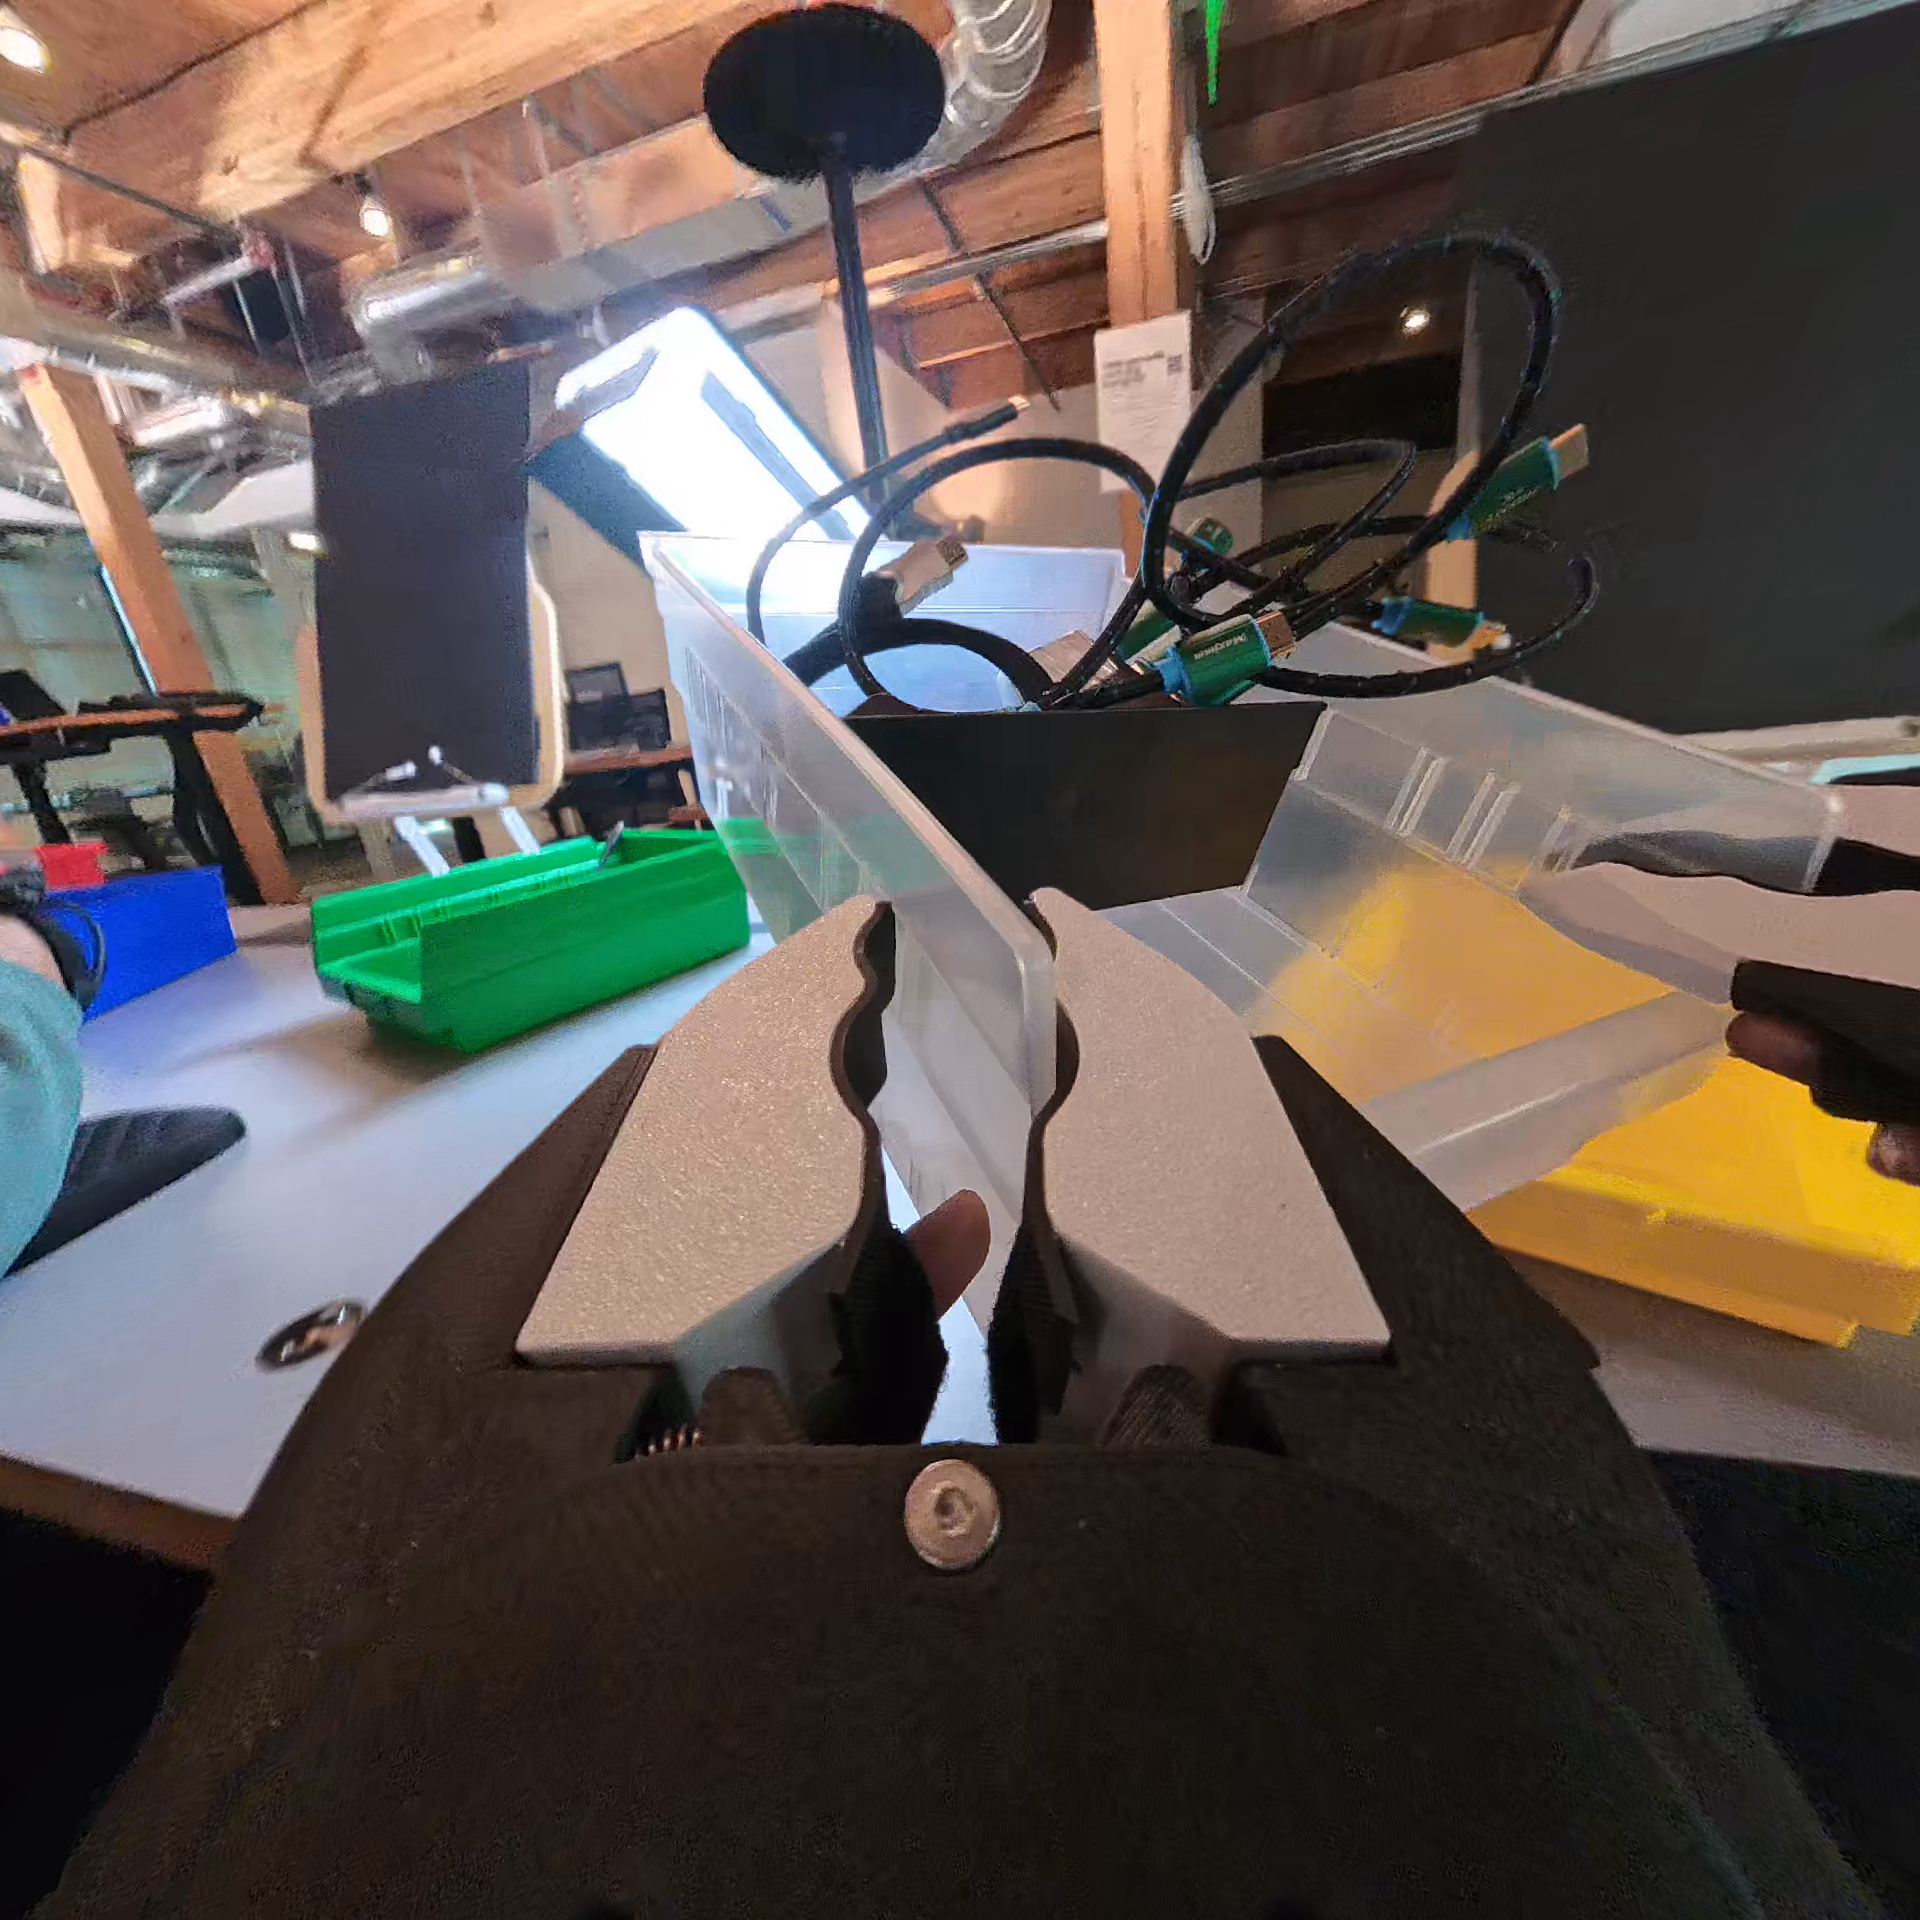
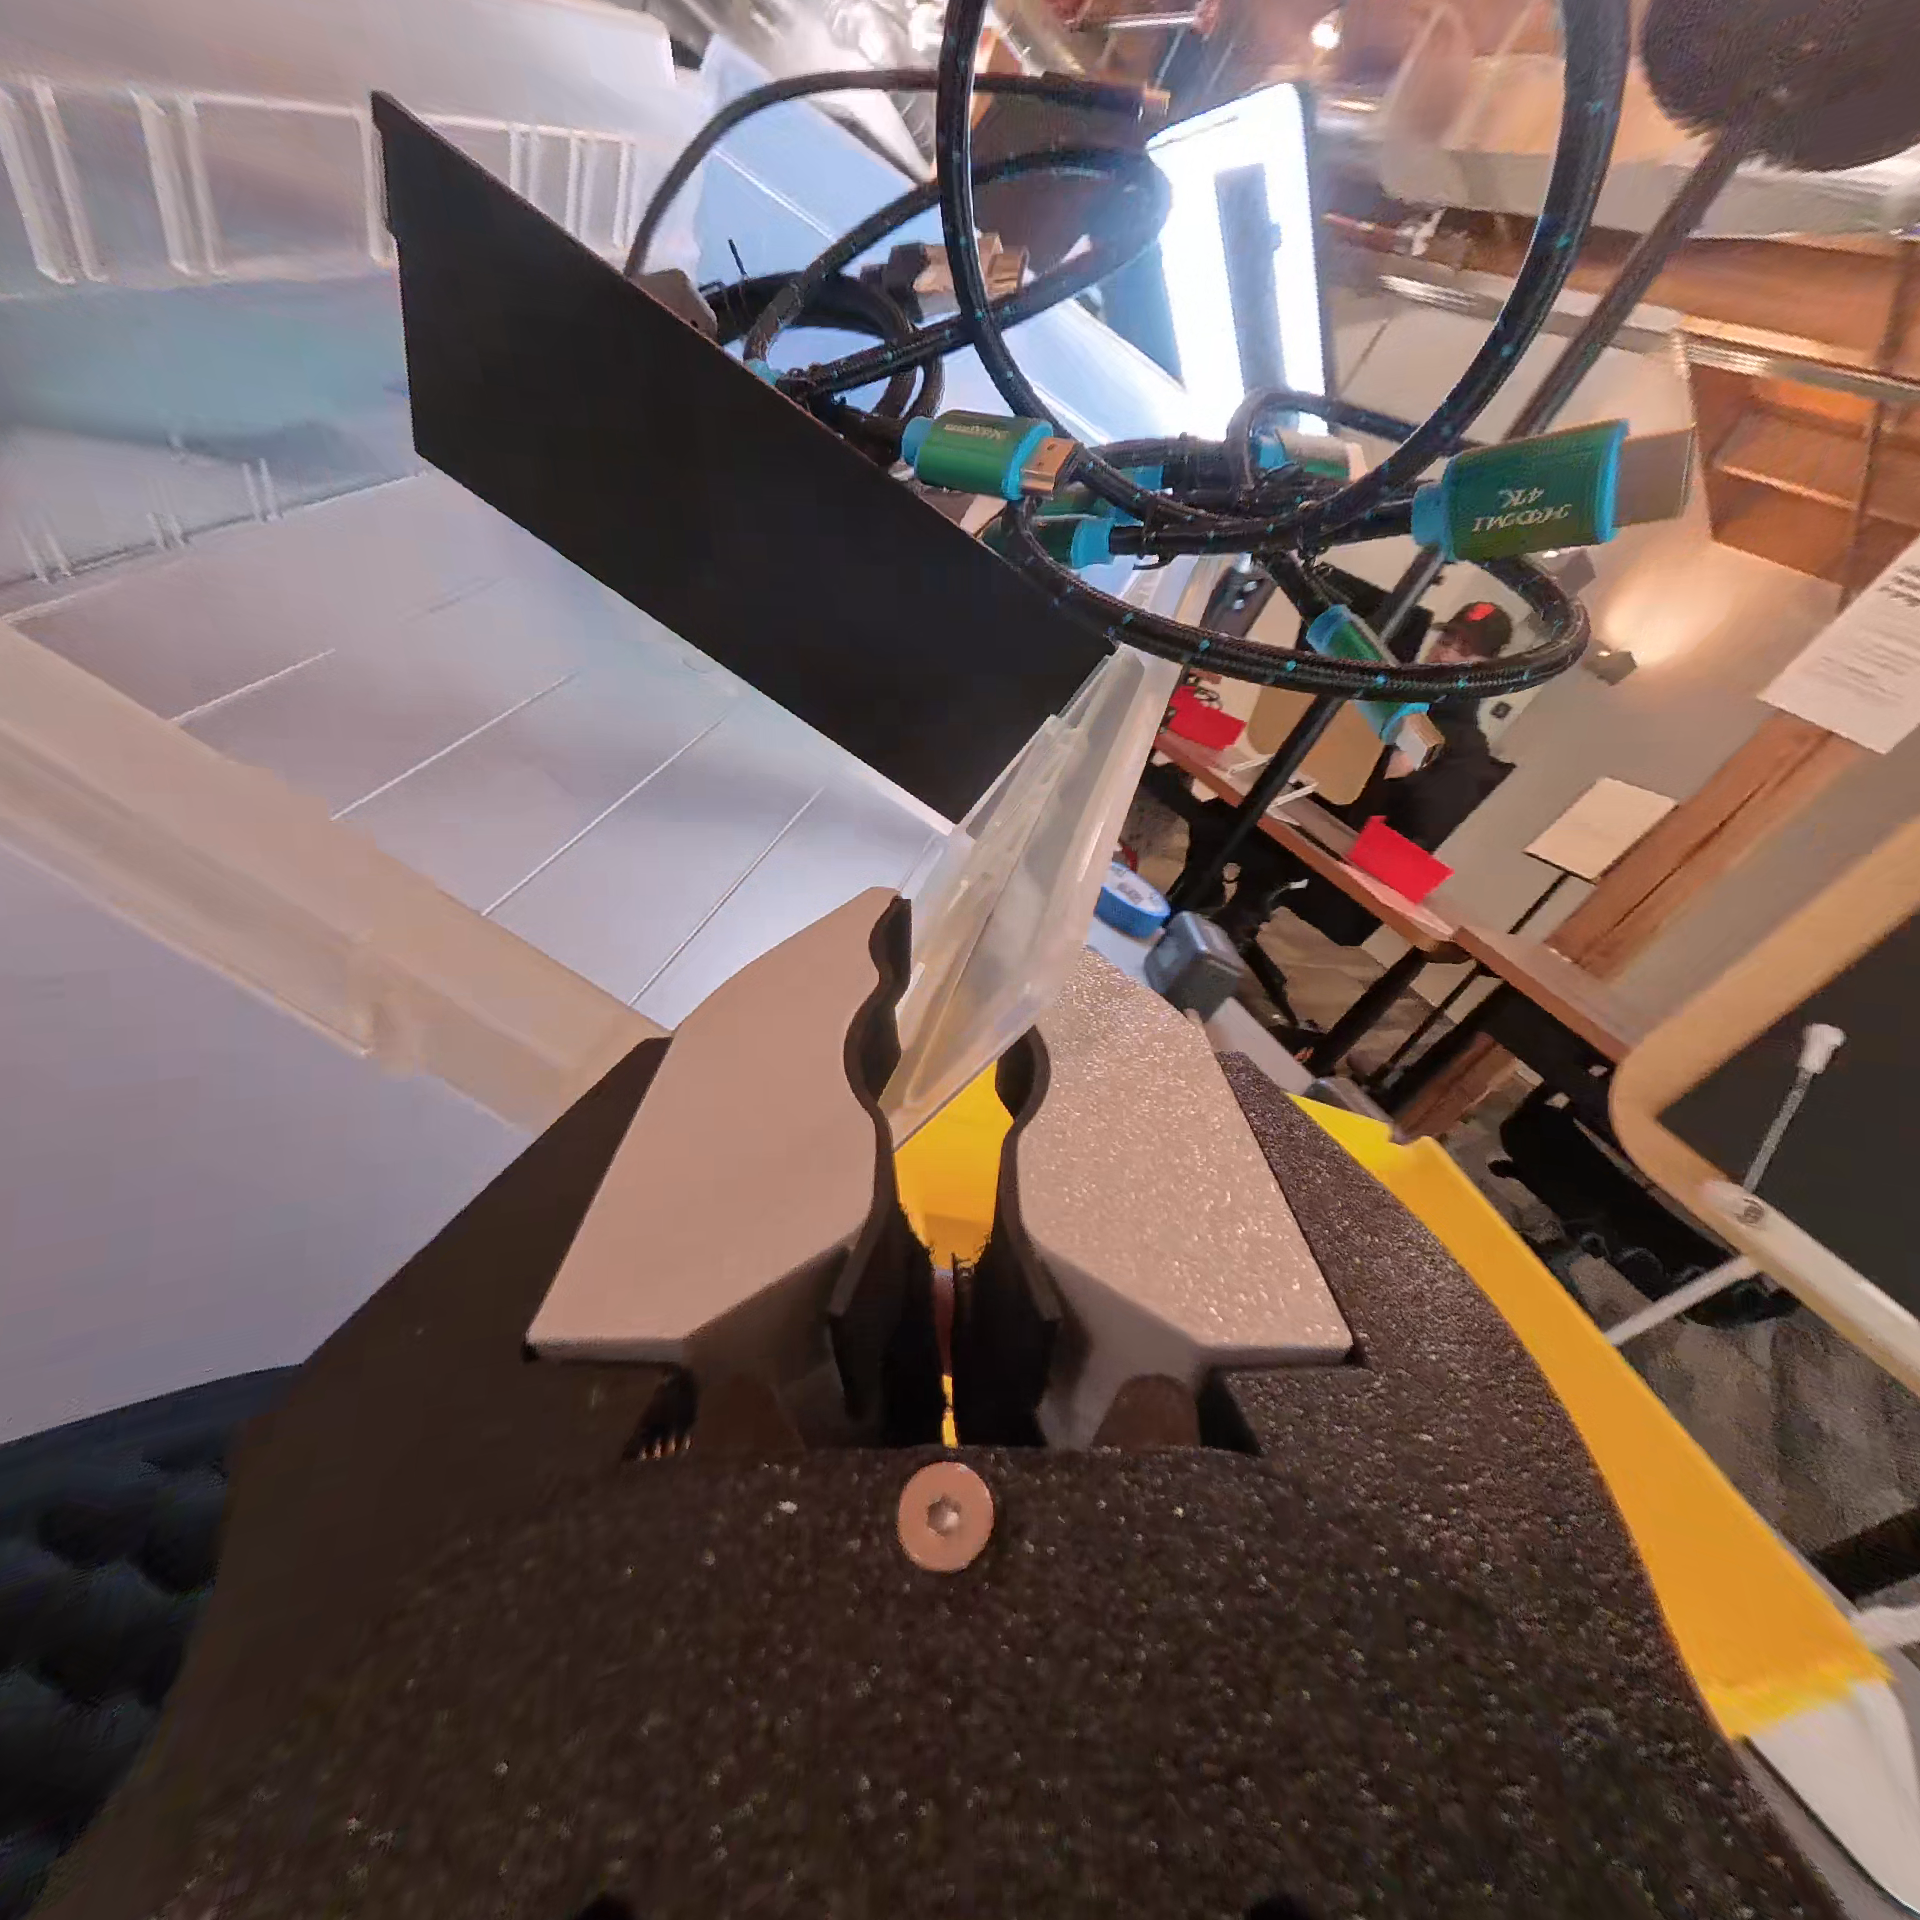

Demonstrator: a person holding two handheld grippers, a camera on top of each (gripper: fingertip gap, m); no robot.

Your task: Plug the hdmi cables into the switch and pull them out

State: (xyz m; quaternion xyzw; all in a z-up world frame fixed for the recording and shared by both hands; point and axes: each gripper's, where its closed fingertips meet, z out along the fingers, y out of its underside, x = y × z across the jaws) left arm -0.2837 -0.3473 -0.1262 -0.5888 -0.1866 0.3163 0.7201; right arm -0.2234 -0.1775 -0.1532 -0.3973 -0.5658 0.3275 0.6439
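Left hand-held gripper [image 1: 961, 940] clamping clear bin [image 1: 831, 748] wall, right hand-held gripper [image 2: 961, 971] likewise

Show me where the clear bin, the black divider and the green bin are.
clear bin [image 1: 977, 935]: left wrist view, gripped side wall.
black divider [image 1: 1070, 790]: left wrist view, flat front face.
green bin [image 1: 540, 935]: left wrist view, long side wall.

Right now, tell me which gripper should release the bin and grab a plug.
Right, probably. Both grippers clamp the clear bin by its rim, but a green plug hangs close ahead of the right gripper; from the left gripper the plugs lie beyond the black divider.
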